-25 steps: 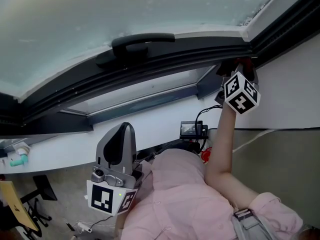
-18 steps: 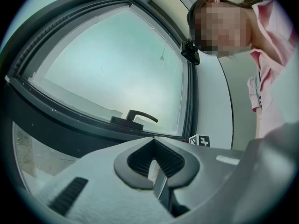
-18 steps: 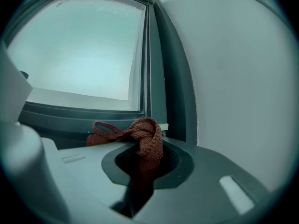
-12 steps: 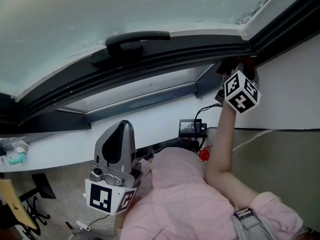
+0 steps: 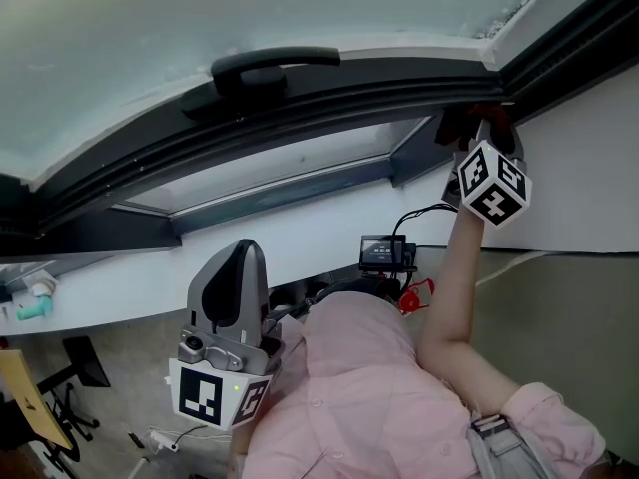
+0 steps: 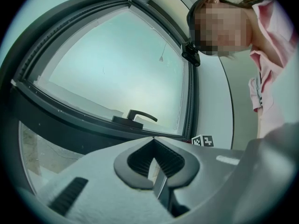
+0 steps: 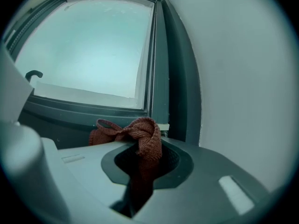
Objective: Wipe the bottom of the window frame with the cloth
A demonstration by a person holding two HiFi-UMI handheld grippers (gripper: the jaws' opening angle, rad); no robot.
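Fingers of right gripper clamp cloth at frame bottom-right corner, nudged slightly right versus a second ago. Left gripper closed, empty, unmoved by torso.

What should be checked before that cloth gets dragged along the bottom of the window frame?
1. Reddish-brown woven cloth held by right tool: ok, jaws shut on it.
2. Cloth at the bottom right corner of the dark grey window frame: ok.
3. Cloth pressing on the frame: cannot tell.
4. Left tool out of the way: ok, held low, jaws together, empty.
5. Black lever handle apart from the cloth: ok, well to the left.
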